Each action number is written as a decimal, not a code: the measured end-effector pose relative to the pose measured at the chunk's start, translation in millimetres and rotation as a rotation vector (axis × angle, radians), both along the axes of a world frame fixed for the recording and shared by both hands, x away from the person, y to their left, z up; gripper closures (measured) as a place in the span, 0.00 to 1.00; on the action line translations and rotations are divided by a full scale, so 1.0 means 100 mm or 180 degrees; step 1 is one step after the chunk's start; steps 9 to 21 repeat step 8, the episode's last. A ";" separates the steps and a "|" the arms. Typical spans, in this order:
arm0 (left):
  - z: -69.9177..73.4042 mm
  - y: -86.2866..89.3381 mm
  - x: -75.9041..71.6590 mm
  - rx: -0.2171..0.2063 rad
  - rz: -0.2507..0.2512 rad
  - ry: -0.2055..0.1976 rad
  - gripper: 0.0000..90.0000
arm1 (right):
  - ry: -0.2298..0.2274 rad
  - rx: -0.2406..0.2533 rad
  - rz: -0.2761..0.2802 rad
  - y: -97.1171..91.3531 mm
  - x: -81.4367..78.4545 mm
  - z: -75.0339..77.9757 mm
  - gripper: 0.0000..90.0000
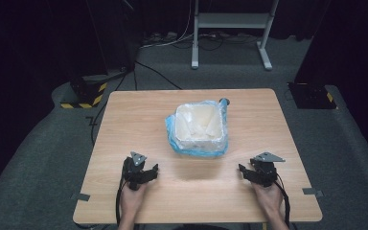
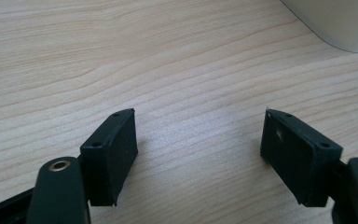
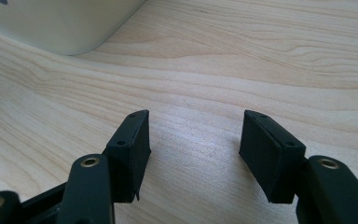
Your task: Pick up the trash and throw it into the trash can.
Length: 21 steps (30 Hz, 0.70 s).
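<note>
Bin [image 1: 199, 128], white and lined with a thin blue plastic bag [image 1: 172, 136], stands near the middle of the wooden table [image 1: 124, 124], a little toward the far side, and the bag's edge is folded down over the rim all around. From the high view I see my left gripper [image 1: 149, 171] and my right gripper [image 1: 245, 172] resting low on the near part of the table, well apart from each other and both on my side of the bin, touching nothing. In the left gripper view my left gripper [image 2: 199, 135] has its jaws wide apart with only bare wood between them, and a corner of the bin [image 2: 340, 23] shows at the top right. In the right gripper view my right gripper [image 3: 195, 135] also stands with jaws apart and empty, and the bin [image 3: 60, 23] is at the top left. I judge the lining is already done, since the bag sits in the bin; perhaps only small tidying of the edge is left.
</note>
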<state>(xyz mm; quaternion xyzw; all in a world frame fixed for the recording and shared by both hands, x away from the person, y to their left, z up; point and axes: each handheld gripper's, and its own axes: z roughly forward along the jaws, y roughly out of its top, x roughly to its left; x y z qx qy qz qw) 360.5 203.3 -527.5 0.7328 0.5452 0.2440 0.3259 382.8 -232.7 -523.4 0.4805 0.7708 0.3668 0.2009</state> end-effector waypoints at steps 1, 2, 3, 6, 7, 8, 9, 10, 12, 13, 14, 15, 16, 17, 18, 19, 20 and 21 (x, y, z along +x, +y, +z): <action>0.00 0.00 0.00 0.0000 0.0001 0.0000 0.30 | -0.0015 -0.0030 0.0021 0.00 0.00 0.00 0.46; 0.00 0.00 0.00 0.0001 0.0000 0.0001 0.30 | -0.0025 -0.0053 0.0026 0.01 0.00 0.00 0.46; 0.00 0.00 0.00 0.0002 0.0000 0.0001 0.30 | -0.0030 -0.0094 0.0022 0.03 -0.01 0.00 0.46; 0.00 0.00 0.00 0.0000 0.0001 0.0000 0.30 | -0.0053 -0.0164 0.0029 0.05 -0.01 0.00 0.45; 0.00 0.00 0.00 -0.0002 0.0001 0.0001 0.30 | -0.0053 -0.0164 0.0029 0.05 -0.01 0.00 0.45; 0.00 0.00 0.00 -0.0001 0.0003 -0.0002 0.30 | -0.0054 -0.0167 0.0029 0.05 -0.02 0.00 0.45; 0.00 0.00 0.00 -0.0001 0.0003 -0.0002 0.30 | -0.0054 -0.0167 0.0029 0.05 -0.02 0.00 0.45; 0.00 0.00 0.00 -0.0001 0.0003 -0.0002 0.30 | -0.0054 -0.0167 0.0029 0.05 -0.02 0.00 0.45; 0.00 0.00 0.00 -0.0001 0.0003 -0.0002 0.30 | -0.0054 -0.0167 0.0029 0.05 -0.02 0.00 0.45; 0.00 0.00 0.00 -0.0001 0.0003 -0.0002 0.30 | -0.0054 -0.0167 0.0029 0.05 -0.02 0.00 0.45; 0.00 0.00 0.00 -0.0001 0.0003 -0.0002 0.30 | -0.0054 -0.0167 0.0029 0.05 -0.02 0.00 0.45; 0.00 0.00 0.00 -0.0001 0.0003 -0.0002 0.30 | -0.0054 -0.0167 0.0029 0.05 -0.02 0.00 0.45; 0.00 0.00 0.00 -0.0001 0.0003 -0.0002 0.30 | -0.0054 -0.0167 0.0029 0.05 -0.02 0.00 0.45; 0.00 0.00 0.00 -0.0001 0.0003 -0.0002 0.30 | -0.0054 -0.0167 0.0029 0.05 -0.02 0.00 0.45; 0.00 0.00 0.00 -0.0001 0.0003 -0.0002 0.30 | -0.0054 -0.0167 0.0029 0.05 -0.02 0.00 0.45; 0.00 0.00 0.00 -0.0001 0.0003 -0.0002 0.30 | -0.0054 -0.0167 0.0029 0.05 -0.02 0.00 0.45; 0.00 0.00 0.00 -0.0001 0.0003 -0.0002 0.30 | -0.0054 -0.0167 0.0029 0.05 -0.02 0.00 0.45; 0.00 0.00 0.00 -0.0001 0.0003 -0.0002 0.30 | -0.0054 -0.0167 0.0029 0.05 -0.02 0.00 0.45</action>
